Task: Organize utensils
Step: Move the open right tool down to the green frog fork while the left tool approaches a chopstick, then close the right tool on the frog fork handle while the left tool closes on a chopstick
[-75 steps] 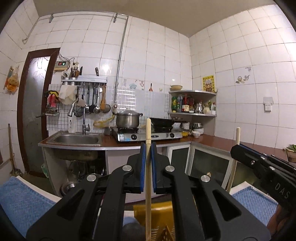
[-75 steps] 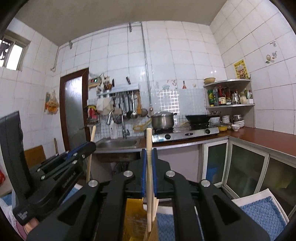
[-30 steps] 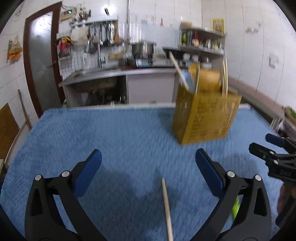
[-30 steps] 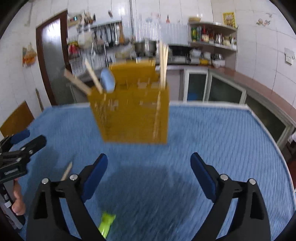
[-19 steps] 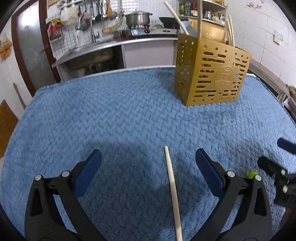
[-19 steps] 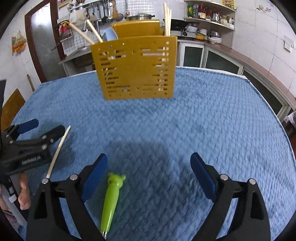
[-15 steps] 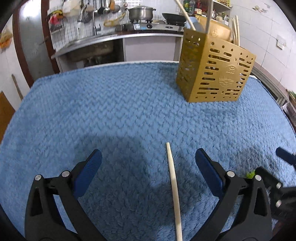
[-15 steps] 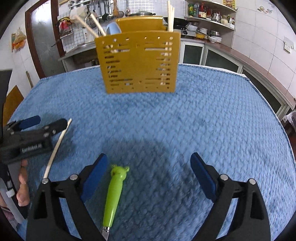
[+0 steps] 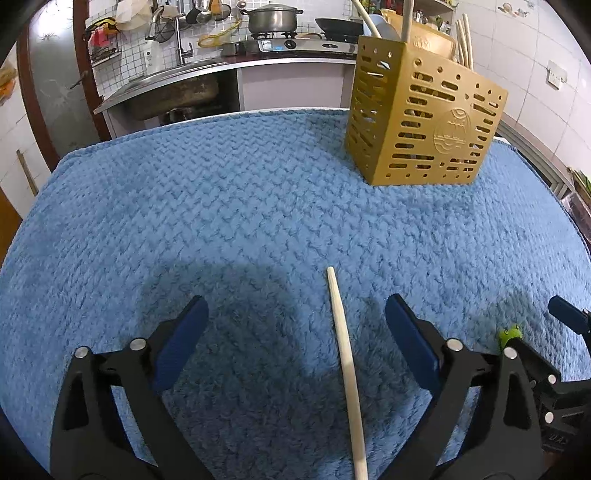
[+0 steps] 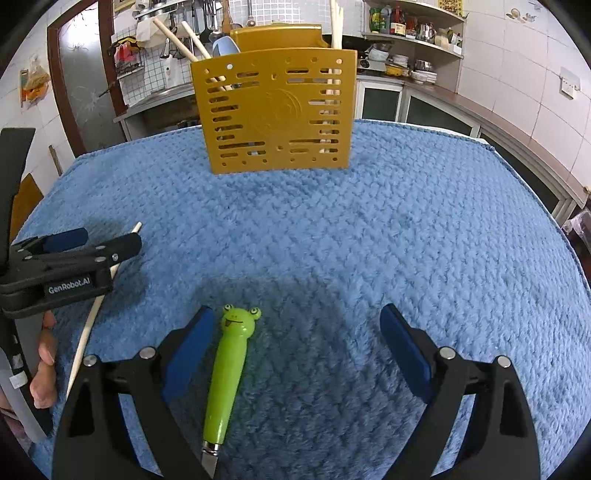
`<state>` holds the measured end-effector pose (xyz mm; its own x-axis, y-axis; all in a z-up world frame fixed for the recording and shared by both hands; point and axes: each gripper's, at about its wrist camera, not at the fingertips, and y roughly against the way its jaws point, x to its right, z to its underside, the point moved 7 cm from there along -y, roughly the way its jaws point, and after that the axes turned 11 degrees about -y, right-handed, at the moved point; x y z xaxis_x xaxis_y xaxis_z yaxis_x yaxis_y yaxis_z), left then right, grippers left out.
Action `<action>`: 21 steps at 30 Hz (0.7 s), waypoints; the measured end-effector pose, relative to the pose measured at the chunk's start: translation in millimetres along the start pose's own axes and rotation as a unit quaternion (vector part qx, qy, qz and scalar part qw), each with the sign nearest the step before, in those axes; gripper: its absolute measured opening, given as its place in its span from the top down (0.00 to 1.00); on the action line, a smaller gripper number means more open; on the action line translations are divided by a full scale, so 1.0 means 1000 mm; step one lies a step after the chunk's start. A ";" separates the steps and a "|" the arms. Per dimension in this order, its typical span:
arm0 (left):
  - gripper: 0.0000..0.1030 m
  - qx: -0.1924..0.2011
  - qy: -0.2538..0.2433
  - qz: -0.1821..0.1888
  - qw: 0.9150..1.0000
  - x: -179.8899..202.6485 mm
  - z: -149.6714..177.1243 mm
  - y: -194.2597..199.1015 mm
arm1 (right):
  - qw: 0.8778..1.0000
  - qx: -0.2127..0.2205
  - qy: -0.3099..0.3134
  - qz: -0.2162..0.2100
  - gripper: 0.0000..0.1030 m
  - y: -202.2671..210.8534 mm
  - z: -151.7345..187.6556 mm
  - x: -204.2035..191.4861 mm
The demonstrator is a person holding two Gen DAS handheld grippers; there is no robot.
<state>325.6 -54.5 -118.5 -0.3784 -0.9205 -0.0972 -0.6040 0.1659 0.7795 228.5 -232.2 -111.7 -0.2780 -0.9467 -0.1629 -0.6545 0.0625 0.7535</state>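
A pale wooden chopstick point(image 9: 345, 365) lies on the blue towel point(image 9: 221, 206) between the wide jaws of my left gripper point(image 9: 295, 343); the jaws are closing and the pads do not touch it. A green frog-handled utensil point(image 10: 231, 369) lies between the jaws of my right gripper point(image 10: 295, 347), close to the left pad point(image 10: 188, 350), untouched. The right gripper is open. The gold perforated utensil holder point(image 9: 421, 122) stands at the far side of the towel with chopsticks and a blue spoon inside. In the right wrist view the holder point(image 10: 277, 114) is straight ahead and the left gripper point(image 10: 74, 258) is at the left.
The towel point(image 10: 406, 229) covers the whole table. Behind it are a kitchen counter with a sink point(image 9: 173, 88), a stove and pot point(image 9: 273, 18), and a door point(image 10: 77, 81) at the left. A hand point(image 10: 42, 362) holds the left gripper's handle.
Both grippers let go of their chopsticks at the holder, opened and dropped low over the towel. The left now straddles the loose chopstick and narrows slightly; the right straddles the frog utensil.
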 end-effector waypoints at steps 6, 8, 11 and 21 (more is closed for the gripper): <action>0.26 -0.011 -0.010 -0.001 1.000 0.004 0.002 -0.005 | 1.000 -0.001 0.011 0.003 0.25 -0.001 0.002 -0.003; 0.29 -0.011 -0.012 -0.001 1.000 0.005 0.001 -0.005 | 1.000 -0.012 0.017 -0.006 0.36 -0.003 0.005 -0.007; 0.37 -0.012 -0.021 -0.004 1.000 0.008 0.000 -0.007 | 0.999 -0.017 0.026 -0.014 0.47 -0.004 0.008 -0.014; 0.66 -0.021 -0.050 0.001 0.999 0.024 -0.009 -0.007 | 0.998 -0.039 0.020 -0.043 0.75 -0.005 0.008 -0.019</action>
<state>327.3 -80.8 -120.7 -0.4486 -0.8801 -0.1559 -0.5747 0.1504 0.8044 231.7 -211.8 -117.5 -0.1931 -0.9596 -0.2046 -0.6176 -0.0432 0.7853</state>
